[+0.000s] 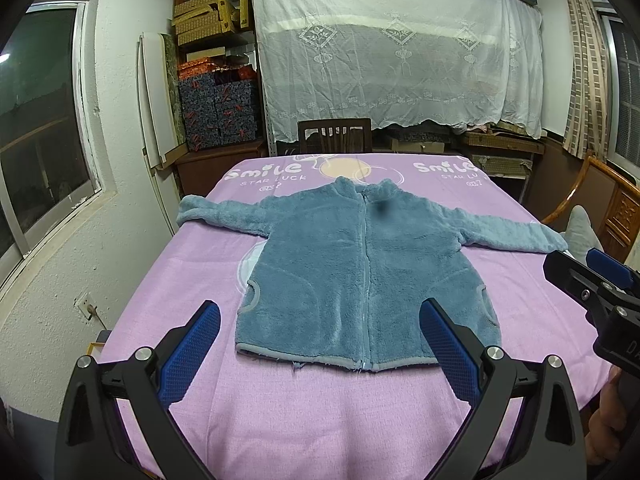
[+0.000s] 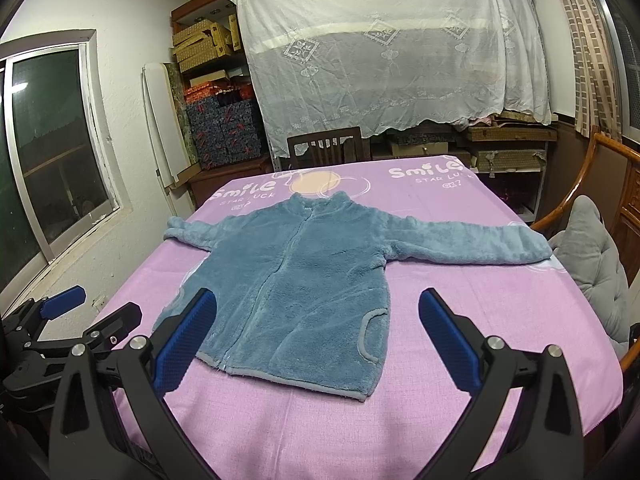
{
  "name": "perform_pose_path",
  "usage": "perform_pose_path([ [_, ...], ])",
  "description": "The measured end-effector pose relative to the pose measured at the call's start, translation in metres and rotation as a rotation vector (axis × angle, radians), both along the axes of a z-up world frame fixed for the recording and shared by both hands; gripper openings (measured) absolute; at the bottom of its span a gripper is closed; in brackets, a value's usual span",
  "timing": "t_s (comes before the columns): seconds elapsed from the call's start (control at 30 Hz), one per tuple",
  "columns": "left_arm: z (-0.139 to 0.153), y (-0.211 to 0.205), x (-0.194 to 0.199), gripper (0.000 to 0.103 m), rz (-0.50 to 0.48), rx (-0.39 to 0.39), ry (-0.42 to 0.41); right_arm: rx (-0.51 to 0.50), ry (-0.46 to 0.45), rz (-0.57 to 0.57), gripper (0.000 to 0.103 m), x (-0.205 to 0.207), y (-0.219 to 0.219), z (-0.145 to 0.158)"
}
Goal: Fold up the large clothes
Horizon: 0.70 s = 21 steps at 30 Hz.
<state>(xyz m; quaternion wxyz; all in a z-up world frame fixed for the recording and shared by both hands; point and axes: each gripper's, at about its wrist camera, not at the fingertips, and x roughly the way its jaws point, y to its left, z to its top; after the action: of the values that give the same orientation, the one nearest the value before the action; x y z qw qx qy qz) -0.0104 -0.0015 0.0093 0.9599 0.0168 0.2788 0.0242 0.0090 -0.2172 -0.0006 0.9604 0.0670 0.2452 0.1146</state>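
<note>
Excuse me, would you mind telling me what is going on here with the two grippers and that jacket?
A person holds a two-finger gripper in each hand over a fluffy blue fleece zip jacket that lies flat, zipped and sleeves spread, on a purple printed bedsheet. The left gripper and the right gripper both hover near the hem with jaws open, holding nothing. No fold has been made yet.

1. Left gripper (image 1: 320, 344): jaws spread wide, blue pads (image 1: 192, 354) facing inward, pointing toward 12 o'clock, empty.
2. Right gripper (image 2: 318, 344): jaws equally wide, empty, level beside the left, at its 3 o'clock.
</note>
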Motion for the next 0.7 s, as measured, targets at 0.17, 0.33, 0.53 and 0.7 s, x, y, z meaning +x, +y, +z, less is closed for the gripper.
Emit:
perform_pose_path([
  [0.17, 0.0, 0.0, 0.0, 0.1, -0.001, 0.0, 0.002, 0.002, 0.0, -0.002, 0.099, 0.0, -0.001, -0.001],
  [0.33, -0.002, -0.001, 0.001, 0.1, 0.0, 0.0, 0.003, 0.002, 0.001, -0.001, 0.099, 0.0, -0.001, -0.001],
  [0.53, -0.016, 0.001, 0.002, 0.1, 0.0, 0.0, 0.01, 0.003, 0.003, -0.001, 0.099, 0.0, -0.002, -0.002],
  [0.7, -0.019, 0.004, 0.008, 0.1, 0.002, -0.004, 0.025, 0.007, 0.013, -0.004, 0.099, 0.001, -0.001, -0.006],
])
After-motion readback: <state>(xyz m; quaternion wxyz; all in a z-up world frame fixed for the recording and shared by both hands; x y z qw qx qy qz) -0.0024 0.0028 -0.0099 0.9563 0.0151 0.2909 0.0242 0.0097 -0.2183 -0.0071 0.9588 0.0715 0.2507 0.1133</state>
